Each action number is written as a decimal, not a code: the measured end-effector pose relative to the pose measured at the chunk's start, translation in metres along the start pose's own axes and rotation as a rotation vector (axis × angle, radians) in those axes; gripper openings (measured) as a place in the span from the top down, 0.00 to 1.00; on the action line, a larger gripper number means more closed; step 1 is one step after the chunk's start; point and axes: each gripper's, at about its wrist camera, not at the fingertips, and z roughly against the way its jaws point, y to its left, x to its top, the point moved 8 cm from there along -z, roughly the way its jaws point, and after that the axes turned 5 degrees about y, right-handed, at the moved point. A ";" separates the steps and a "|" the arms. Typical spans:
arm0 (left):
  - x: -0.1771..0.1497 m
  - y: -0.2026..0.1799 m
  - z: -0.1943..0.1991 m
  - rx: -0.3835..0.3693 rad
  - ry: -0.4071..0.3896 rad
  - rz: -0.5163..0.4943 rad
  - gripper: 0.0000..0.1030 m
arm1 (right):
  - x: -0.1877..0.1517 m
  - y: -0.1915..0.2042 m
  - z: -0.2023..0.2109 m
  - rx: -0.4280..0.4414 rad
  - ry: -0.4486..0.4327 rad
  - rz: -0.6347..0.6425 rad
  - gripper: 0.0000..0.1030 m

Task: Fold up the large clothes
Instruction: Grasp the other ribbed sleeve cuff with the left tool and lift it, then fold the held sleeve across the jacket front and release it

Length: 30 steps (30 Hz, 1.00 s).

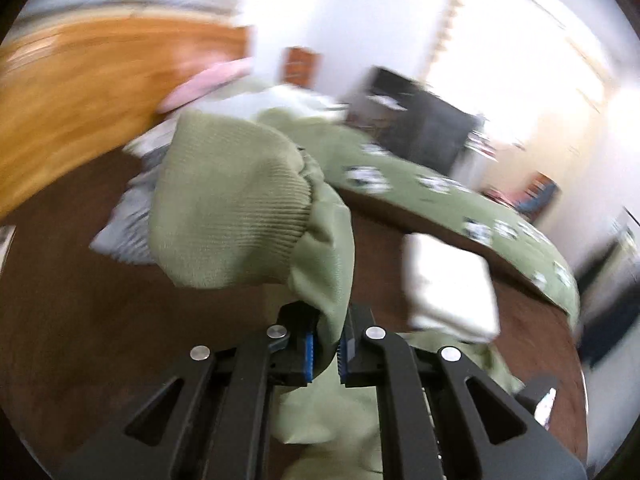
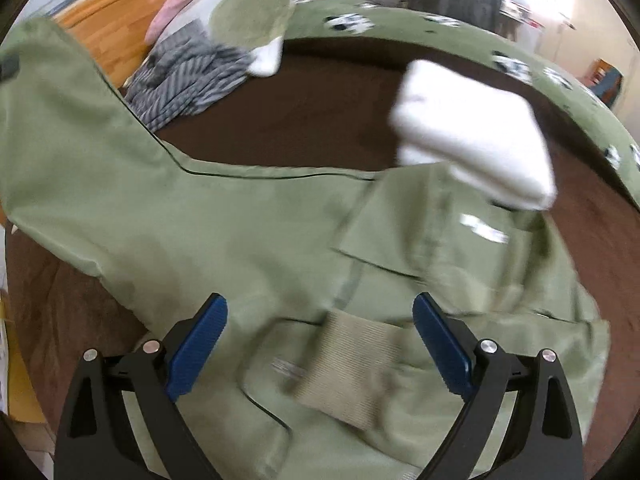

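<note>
You have one olive jacket [image 2: 248, 216], smooth woven cloth with ribbed knit cuffs, spread over the brown bed [image 2: 304, 120]. Your left gripper [image 1: 325, 354] is clamped on a sleeve, its ribbed cuff [image 1: 228, 208] flopping toward 11 o'clock. Your right gripper [image 2: 320, 344] hangs spread wide above a second ribbed cuff [image 2: 352, 376], holding nothing. One folded white bundle [image 2: 472, 132] sits at 1 o'clock, one striped grey garment [image 2: 188, 76] at 11.

The jacket [image 2: 256, 240] lies on the bedspread [image 2: 304, 120] before me. A folded bundle [image 2: 472, 132] rests beyond it, right; striped cloth [image 2: 188, 80] left.
</note>
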 end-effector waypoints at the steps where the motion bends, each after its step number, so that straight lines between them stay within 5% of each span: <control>1: 0.000 -0.021 0.001 -0.028 0.004 -0.028 0.90 | -0.003 -0.019 0.012 -0.022 -0.012 -0.014 0.10; 6: -0.038 -0.140 -0.012 -0.157 0.079 -0.210 0.90 | -0.033 -0.108 0.058 -0.121 -0.050 -0.115 0.10; 13: -0.178 -0.241 -0.075 -0.238 0.278 -0.444 0.91 | -0.103 -0.223 0.090 -0.242 -0.045 -0.272 0.08; 19: -0.283 -0.255 -0.142 -0.198 0.458 -0.551 0.91 | -0.152 -0.267 0.080 -0.273 -0.019 -0.309 0.08; 26: -0.298 -0.259 -0.161 -0.151 0.499 -0.573 0.90 | -0.169 -0.272 0.065 -0.239 -0.013 -0.330 0.08; 29: -0.301 -0.267 -0.156 -0.153 0.525 -0.582 0.79 | -0.166 -0.270 0.070 -0.219 -0.014 -0.337 0.08; 30: -0.299 -0.268 -0.153 -0.158 0.536 -0.581 0.59 | -0.162 -0.268 0.074 -0.203 -0.017 -0.338 0.08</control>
